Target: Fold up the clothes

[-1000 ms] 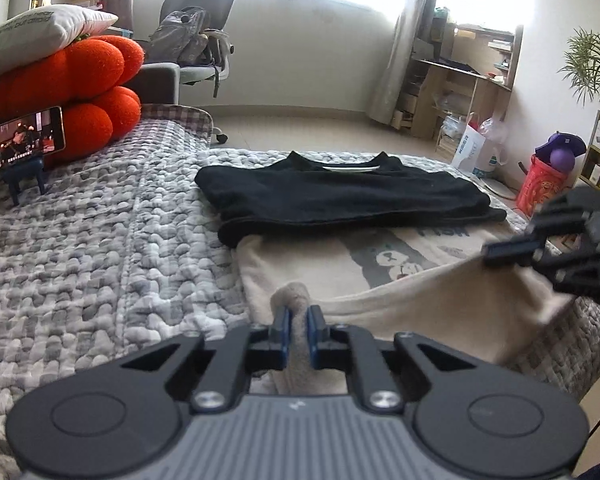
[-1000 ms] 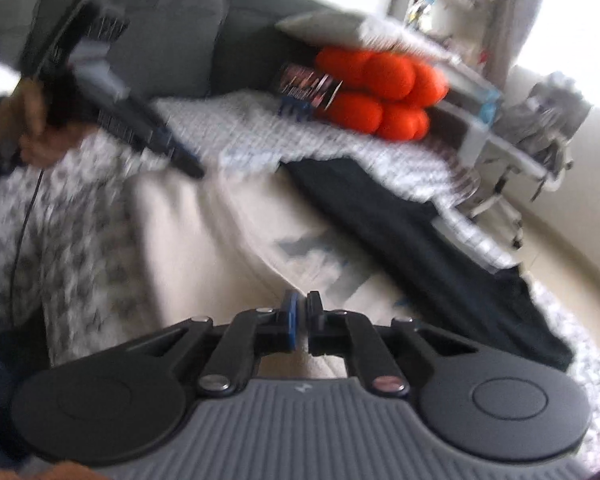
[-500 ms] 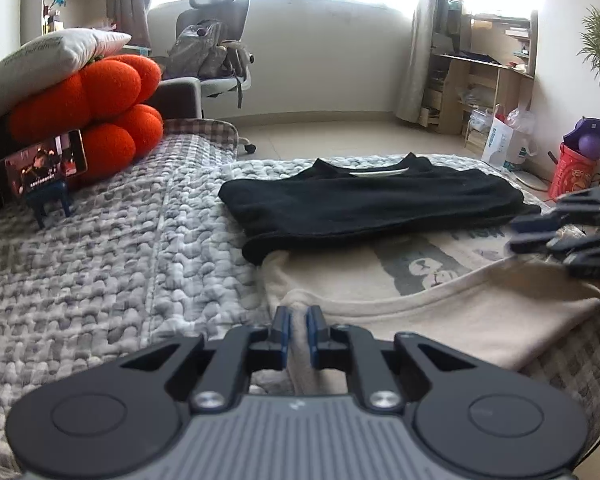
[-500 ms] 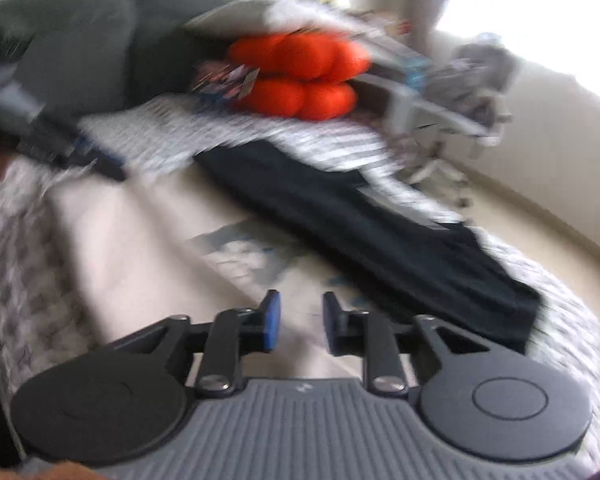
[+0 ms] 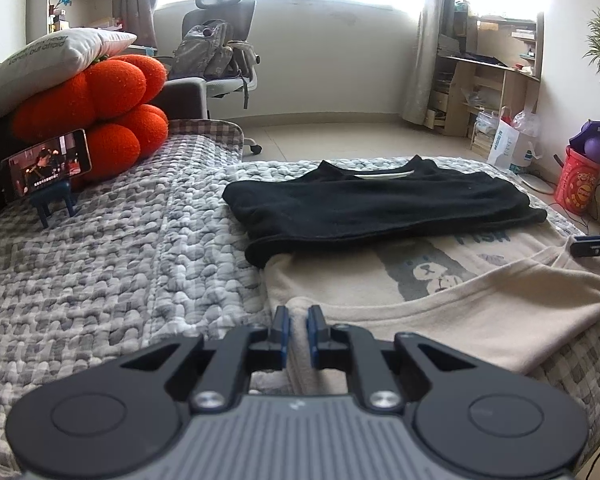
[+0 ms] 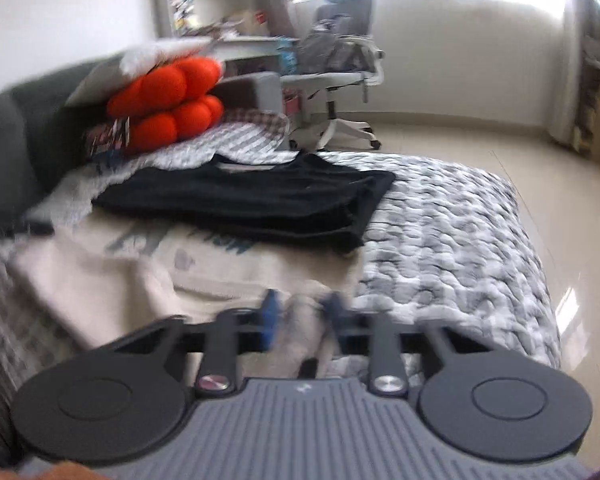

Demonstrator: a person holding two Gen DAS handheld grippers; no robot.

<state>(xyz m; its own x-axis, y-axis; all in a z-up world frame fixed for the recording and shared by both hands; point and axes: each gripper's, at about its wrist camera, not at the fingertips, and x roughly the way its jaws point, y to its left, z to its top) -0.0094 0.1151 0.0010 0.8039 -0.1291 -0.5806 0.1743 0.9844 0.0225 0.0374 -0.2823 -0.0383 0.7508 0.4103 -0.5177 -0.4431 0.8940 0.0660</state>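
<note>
A cream shirt (image 5: 460,312) with a bear print lies on the bed, its near part folded over. My left gripper (image 5: 297,320) is shut on the shirt's near left edge. A folded black shirt (image 5: 372,208) rests behind it, overlapping its far edge. In the blurred right wrist view my right gripper (image 6: 300,316) is closing, with a bunched corner of the cream shirt (image 6: 119,280) between its jaws; the pads look just apart from the cloth. The black shirt (image 6: 251,200) lies beyond. The right gripper's tips (image 5: 596,246) show at the left view's right edge.
A grey knobbly quilt (image 5: 119,260) covers the bed. A phone on a small stand (image 5: 45,170) sits at the left by orange cushions (image 5: 111,112) and a white pillow. An office chair (image 5: 219,48), shelves and a red bucket (image 5: 578,184) stand on the floor beyond.
The right gripper let go of the lifted cream flap, swung right and lower, rolled level, opened and narrowed again around the shirt's corner. The flap now lies flat. The left gripper kept its grip.
</note>
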